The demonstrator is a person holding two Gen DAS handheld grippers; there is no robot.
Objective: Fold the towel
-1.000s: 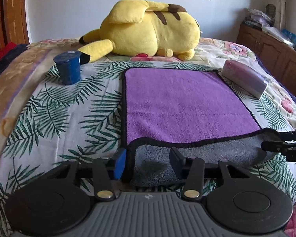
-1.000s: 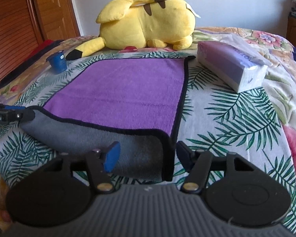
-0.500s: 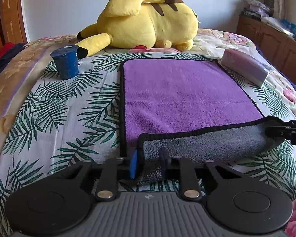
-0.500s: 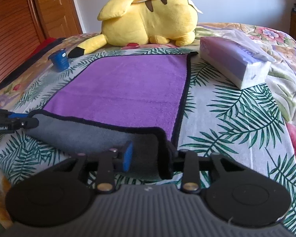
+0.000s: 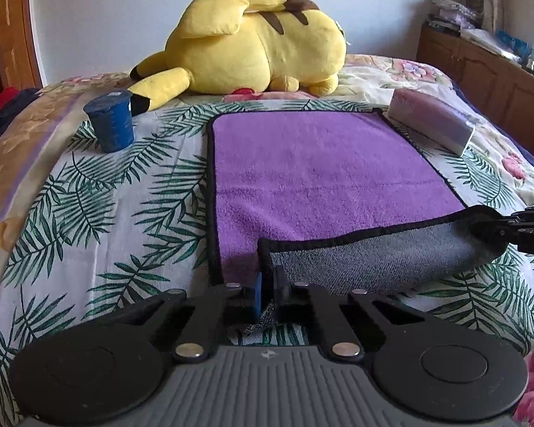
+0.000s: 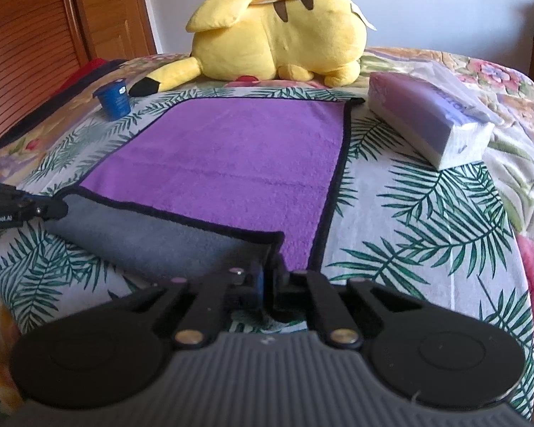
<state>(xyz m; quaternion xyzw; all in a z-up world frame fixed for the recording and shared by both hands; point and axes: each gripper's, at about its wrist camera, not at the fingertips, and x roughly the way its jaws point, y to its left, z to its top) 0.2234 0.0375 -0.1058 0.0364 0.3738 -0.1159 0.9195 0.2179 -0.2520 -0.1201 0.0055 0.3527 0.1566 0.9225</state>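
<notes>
The purple towel (image 5: 324, 167) lies on the bed (image 5: 89, 192), long axis running away from both grippers. Left gripper (image 5: 267, 293) and right gripper (image 6: 268, 283) each pinch a near corner, the near edge turned grey side up

A yellow plush (image 5: 256, 46) lay on its side at the far end of the bed (image 5: 89, 213), tail toward a blue cup (image 5: 110, 121) that stood upright on the palm-leaf cover. A tissue pack (image 6: 430, 121) lay at the right. Wooden cabinet (image 5: 480, 67) along right wall; wooden door (image 6: 28, 35) at left.
</notes>
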